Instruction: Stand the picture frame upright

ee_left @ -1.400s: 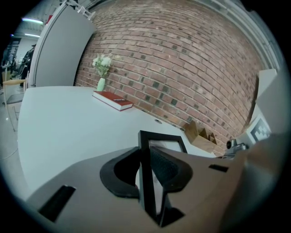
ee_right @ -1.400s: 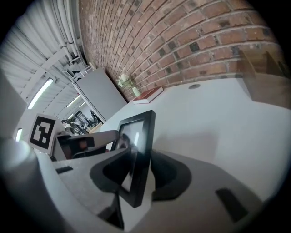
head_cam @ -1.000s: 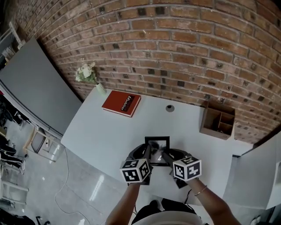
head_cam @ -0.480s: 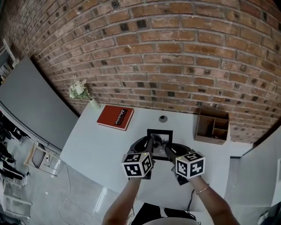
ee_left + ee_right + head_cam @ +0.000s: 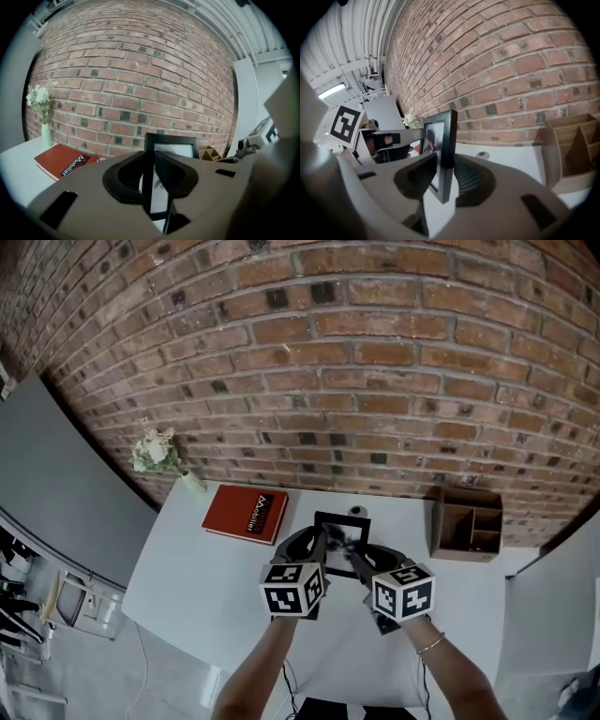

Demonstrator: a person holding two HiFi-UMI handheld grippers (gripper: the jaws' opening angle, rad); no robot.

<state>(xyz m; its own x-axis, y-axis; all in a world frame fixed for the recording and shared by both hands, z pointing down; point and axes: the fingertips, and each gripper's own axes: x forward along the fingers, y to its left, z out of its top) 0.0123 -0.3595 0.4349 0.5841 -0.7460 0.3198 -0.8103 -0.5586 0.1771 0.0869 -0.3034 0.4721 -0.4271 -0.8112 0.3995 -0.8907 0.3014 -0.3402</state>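
Observation:
A black picture frame [image 5: 342, 540] with a dark photo stands nearly upright over the white table [image 5: 197, 568], held between both grippers. My left gripper [image 5: 319, 552] is shut on the frame's left edge; in the left gripper view that edge [image 5: 149, 173] runs straight down between the pads. On the opposite side, my right gripper [image 5: 361, 562] is shut on the right edge. The right gripper view shows the frame [image 5: 443, 150] edge-on between the jaws, glass side turned left. The frame's foot is hidden behind the jaws, so contact with the table cannot be told.
A red book [image 5: 246, 513] lies left of the frame, with a vase of white flowers [image 5: 159, 454] beyond it at the table's corner. A small dark round object [image 5: 357, 511] sits by the brick wall. A wooden organizer box [image 5: 466, 523] stands at the right.
Both grippers have carried the frame a little farther from the table's near edge toward the wall, and the head view has tilted up. The grips have not changed.

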